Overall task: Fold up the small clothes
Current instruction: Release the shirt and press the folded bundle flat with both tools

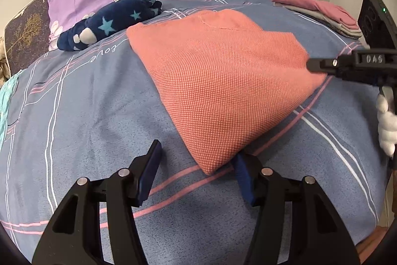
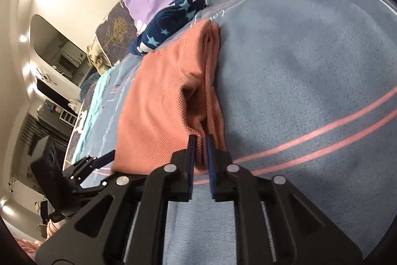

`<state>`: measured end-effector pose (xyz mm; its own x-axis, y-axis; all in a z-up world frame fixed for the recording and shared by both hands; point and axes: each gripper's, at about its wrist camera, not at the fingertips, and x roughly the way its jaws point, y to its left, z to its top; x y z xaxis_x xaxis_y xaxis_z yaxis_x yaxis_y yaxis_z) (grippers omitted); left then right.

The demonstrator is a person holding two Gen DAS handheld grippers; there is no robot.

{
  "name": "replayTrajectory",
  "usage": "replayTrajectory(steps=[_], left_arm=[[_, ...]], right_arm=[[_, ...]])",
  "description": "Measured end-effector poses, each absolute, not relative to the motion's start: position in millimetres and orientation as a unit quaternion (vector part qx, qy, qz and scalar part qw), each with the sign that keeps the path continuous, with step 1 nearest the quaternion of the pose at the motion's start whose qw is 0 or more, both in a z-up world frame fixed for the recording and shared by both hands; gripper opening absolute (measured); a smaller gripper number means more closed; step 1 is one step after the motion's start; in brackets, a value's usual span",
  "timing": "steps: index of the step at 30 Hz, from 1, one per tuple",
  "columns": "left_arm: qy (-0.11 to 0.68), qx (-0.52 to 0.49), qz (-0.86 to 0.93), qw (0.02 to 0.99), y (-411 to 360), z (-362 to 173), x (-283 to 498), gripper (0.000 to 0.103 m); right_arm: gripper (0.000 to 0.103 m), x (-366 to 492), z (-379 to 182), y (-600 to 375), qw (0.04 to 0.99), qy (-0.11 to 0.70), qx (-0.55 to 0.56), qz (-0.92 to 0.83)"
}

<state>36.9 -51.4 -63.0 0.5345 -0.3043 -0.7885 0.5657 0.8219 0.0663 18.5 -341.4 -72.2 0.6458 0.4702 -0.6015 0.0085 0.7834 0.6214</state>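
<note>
Two tools working: right tool [image 2: 201, 138] pinching salmon garment's [image 1: 218, 71] edge on bed [image 1: 86, 116], left tool [image 1: 196, 165] gaping, risking folds slipping apart.

My left gripper [image 1: 197, 171]: matte black plastic frame with triangular cut-outs in both arms, four round silver pivot screws, and dark blue pads [image 1: 151, 171] lining the jaws. My right gripper [image 2: 201, 167]: same black linkage, silver screw heads, blue pads edged along the jaws. Seen from the left wrist, its body carries a raised "DAS" marking and one silver screw; a black module above shows a green light. My right hand [image 1: 386, 124] wears a white glove.
</note>
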Motion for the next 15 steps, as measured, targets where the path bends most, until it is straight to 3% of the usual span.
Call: replayTrajectory(steps=[1, 4, 10, 15], left_arm=[[0.412, 0.159, -0.256, 0.86, -50.6, -61.7, 35.3, 0.045], [0.42, 0.141, -0.281, 0.852, -47.8, -49.0, 29.7, 0.024], [0.378, 0.134, -0.351, 0.846, -61.6, -14.0, 14.0, 0.024], [0.405, 0.171, -0.333, 0.834, -91.9, -46.4, 42.1, 0.024]], right_arm=[[0.024, 17.2, -67.8, -342.9, 0.859, 0.394, 0.298, 0.137], [0.03, 18.8, -50.0, -346.9, 0.873, 0.372, 0.283, 0.137], [0.036, 61.1, -29.8, -356.6, 0.876, 0.37, 0.266, 0.154], [0.036, 115.1, -34.9, -358.6, 0.861, 0.389, 0.282, 0.167]])
